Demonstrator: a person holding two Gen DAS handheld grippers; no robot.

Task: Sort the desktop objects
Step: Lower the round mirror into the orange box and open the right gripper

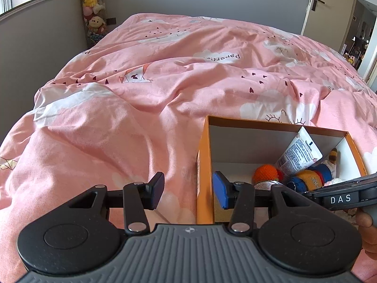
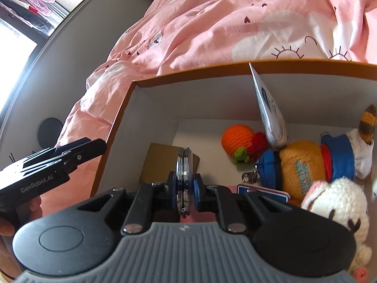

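Right tongs (image 2: 185,188) clenched on a round metal compact (image 2: 184,165) over the orange box (image 2: 117,127).
Left tongs (image 1: 188,189) released, straddling the box's left wall on the bed (image 1: 117,118).

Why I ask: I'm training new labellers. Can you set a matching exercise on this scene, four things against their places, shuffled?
Things:
1. Vaseline tube
2. orange crocheted ball
3. round metal disc
4. left gripper

Places:
a. clamped in the right gripper
b. astride the orange box's side wall
c. leaning against the box's far wall
d. lying on the box floor

Pairs: 1-c; 2-d; 3-a; 4-b
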